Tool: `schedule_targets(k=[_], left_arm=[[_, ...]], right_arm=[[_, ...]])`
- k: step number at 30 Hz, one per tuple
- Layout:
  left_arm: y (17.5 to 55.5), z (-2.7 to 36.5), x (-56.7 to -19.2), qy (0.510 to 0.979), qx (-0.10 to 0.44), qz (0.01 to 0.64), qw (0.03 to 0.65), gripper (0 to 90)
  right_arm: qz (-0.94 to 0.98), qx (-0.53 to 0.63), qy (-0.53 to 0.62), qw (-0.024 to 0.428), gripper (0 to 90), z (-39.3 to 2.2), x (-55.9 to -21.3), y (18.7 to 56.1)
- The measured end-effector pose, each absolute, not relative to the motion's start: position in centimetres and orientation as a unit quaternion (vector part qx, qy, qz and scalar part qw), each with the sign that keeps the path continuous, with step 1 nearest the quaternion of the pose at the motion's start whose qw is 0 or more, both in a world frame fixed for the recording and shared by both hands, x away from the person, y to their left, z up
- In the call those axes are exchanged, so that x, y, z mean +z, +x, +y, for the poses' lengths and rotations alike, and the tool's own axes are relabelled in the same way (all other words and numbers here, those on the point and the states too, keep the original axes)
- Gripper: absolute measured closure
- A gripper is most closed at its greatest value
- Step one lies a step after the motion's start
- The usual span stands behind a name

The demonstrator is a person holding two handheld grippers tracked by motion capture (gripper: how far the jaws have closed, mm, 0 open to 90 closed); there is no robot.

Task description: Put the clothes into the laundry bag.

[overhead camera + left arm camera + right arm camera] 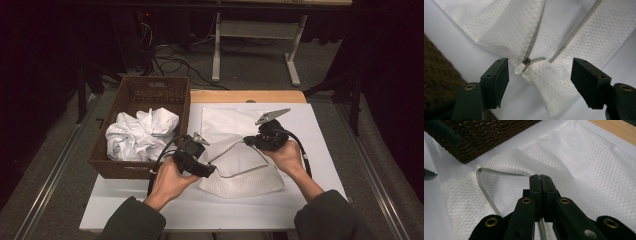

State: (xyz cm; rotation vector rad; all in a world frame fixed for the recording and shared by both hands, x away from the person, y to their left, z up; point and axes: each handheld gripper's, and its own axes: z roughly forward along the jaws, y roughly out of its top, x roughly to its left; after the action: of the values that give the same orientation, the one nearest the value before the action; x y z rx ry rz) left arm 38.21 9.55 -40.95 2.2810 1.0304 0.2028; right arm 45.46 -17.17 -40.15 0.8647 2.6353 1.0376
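The white mesh zippered laundry bag [235,157] lies flat on the white desk [310,200], just right of the brown woven wicker basket [131,167] of crumpled white cloth [140,135]. The right hand-held gripper [540,180] is clenched on the bag's zip edge, probably to keep the fabric taut. The left hand-held gripper [539,75] stands released, its jaws apart around the small white zipper pull [520,68] without touching it.

One white mesh zip bag [240,150] on the desk [320,150], one wicker basket [150,95] just beside the bag, one crumpled white cloth [140,135] inside the basket
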Motion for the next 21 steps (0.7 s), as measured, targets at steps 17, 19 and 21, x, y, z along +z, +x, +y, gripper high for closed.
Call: schedule_targets(k=[17,19,21], left_arm=[[39.5,17.2,-37.7,0.815,0.134,0.471,0.309,24.3],[39.7,18.0,-37.5,0.81,0.133,0.479,0.31,23.5],[39.9,18.8,-37.3,0.807,0.139,0.483,0.311,23.4]], right_arm=[[0.891,0.335,0.288,0.107,89.9,-17.0,-40.0,45.2],[0.891,0.334,0.288,0.105,89.9,-16.9,-40.0,45.3],[0.892,0.335,0.285,0.106,89.9,-16.8,-40.2,45.3]])
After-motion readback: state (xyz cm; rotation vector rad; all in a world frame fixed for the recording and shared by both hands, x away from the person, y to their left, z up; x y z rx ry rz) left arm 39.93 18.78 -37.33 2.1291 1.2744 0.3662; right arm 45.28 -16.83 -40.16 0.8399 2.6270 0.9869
